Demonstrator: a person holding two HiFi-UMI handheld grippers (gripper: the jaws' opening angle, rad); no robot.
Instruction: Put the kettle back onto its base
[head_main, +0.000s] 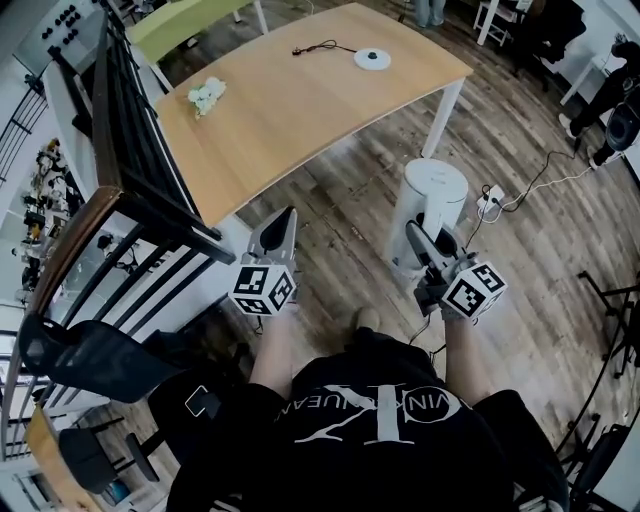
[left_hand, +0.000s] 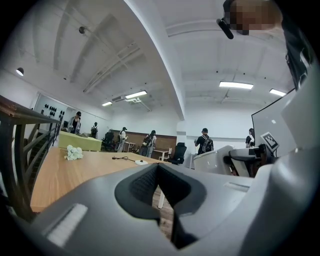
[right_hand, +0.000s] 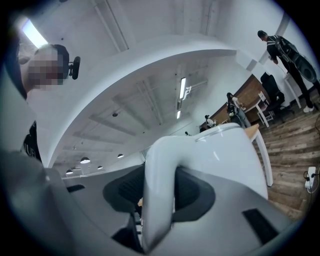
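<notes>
The white kettle (head_main: 432, 195) hangs over the wooden floor, short of the table's near right leg. My right gripper (head_main: 425, 240) is shut on its handle (right_hand: 159, 200), and the kettle body (right_hand: 225, 155) fills the space ahead of the jaws. The round white base (head_main: 372, 58) lies with its black cord at the far end of the wooden table (head_main: 290, 120); in the left gripper view the base (left_hand: 141, 162) is small and distant. My left gripper (head_main: 283, 222) is level beside the table's near edge, jaws together with nothing between them (left_hand: 157, 172).
A small bunch of white flowers (head_main: 207, 96) lies on the table's left side. A dark metal railing (head_main: 130, 150) runs along the left. A power strip with cables (head_main: 490, 200) lies on the floor by the kettle. Several people (left_hand: 150, 145) stand far back.
</notes>
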